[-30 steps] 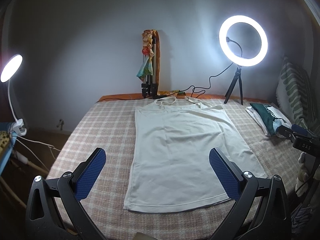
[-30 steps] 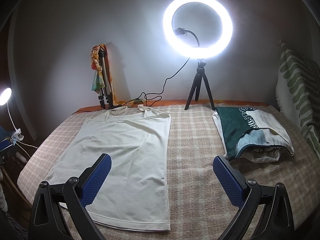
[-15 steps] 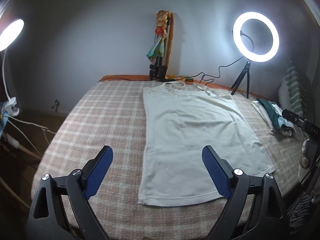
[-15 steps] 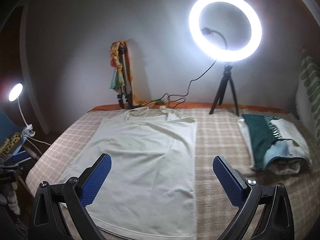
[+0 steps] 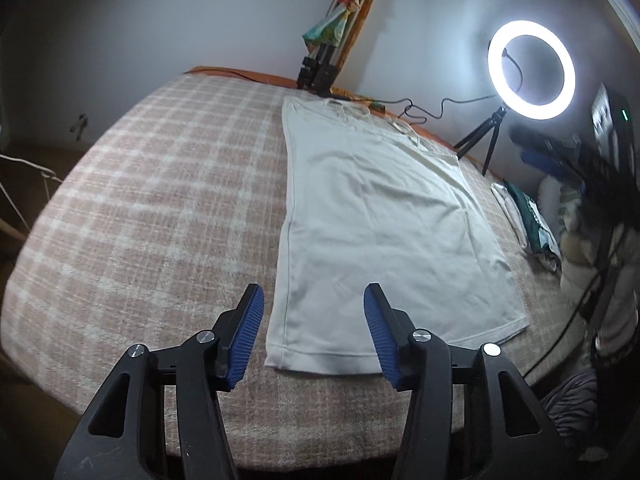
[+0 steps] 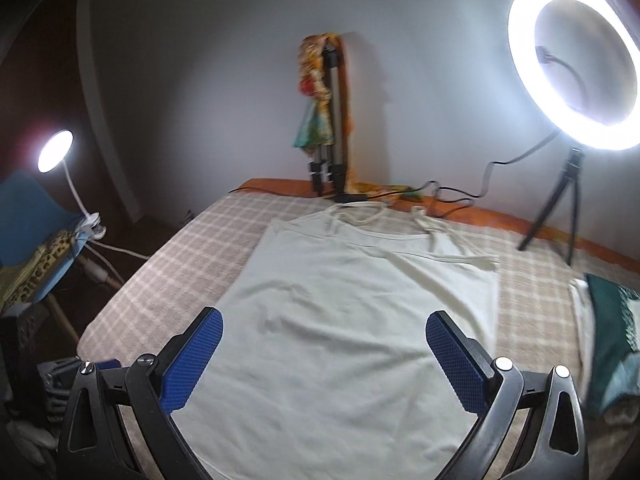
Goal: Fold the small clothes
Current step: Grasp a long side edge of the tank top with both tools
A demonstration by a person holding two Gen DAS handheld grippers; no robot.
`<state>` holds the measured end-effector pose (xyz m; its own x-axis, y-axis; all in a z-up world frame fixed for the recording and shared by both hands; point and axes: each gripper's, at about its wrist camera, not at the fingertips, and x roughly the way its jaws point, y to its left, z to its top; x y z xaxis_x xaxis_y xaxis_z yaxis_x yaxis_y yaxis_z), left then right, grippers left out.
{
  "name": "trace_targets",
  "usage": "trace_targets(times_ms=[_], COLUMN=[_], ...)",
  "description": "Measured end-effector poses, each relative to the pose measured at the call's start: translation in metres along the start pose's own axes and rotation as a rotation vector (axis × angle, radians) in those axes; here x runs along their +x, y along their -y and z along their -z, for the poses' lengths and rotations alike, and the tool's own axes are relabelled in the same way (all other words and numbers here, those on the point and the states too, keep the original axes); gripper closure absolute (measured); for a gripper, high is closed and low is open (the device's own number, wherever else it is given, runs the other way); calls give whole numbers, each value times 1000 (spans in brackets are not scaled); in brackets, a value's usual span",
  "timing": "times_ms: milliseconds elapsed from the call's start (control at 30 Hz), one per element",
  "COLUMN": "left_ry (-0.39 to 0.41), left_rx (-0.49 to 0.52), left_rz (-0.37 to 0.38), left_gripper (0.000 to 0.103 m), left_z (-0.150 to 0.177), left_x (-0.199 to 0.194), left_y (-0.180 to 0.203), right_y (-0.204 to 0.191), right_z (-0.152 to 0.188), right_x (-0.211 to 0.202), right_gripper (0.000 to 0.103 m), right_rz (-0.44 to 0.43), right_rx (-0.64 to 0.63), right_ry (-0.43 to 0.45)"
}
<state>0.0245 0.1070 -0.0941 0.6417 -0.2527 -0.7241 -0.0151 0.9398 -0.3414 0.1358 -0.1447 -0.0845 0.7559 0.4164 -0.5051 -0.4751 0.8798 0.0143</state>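
The right gripper [image 6: 320, 354], fingers [image 6: 192, 360] spread wide, hovers over a white camisole [image 6: 344, 320] lying flat.

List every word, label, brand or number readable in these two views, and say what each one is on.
None can be read.
Dark device at the right edge of the left view: pale markings and a green light, too blurred to read.
Folded green garment: a white pattern, no letters to make out.

Two wrist views low over the bed's near edge, both facing the white camisole [image 5: 384, 232] and back wall.
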Motion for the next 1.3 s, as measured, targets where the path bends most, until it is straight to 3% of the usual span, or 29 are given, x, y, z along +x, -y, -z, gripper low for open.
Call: trace_targets(times_ms=[133, 167, 333, 667, 1033, 1300], left_ry=[-32, -42, -83, -102, -120, -124], left_rx=[-22, -33, -57, -69, -113, -121], left_rz=[4, 9, 39, 23, 61, 90], left_gripper=[55, 60, 69, 70, 80, 85], left_z=[5, 6, 14, 13, 13, 13], left_x=[7, 9, 17, 28, 37, 38], left_y=[-9, -12, -15, -21, -31, -30], right_y=[-17, -18, -32, -63, -75, -93], right_z=[-22, -26, -51, -84, -96, -103], right_x=[35, 43, 84, 167, 259, 298], right_gripper=[2, 3, 16, 26, 39, 46], right_rz=[-41, -56, -92, -127, -84, -31], right_rx=[-11, -3, 24, 26, 42, -2], right_ry=[-55, -69, -132, -258, -365, -395])
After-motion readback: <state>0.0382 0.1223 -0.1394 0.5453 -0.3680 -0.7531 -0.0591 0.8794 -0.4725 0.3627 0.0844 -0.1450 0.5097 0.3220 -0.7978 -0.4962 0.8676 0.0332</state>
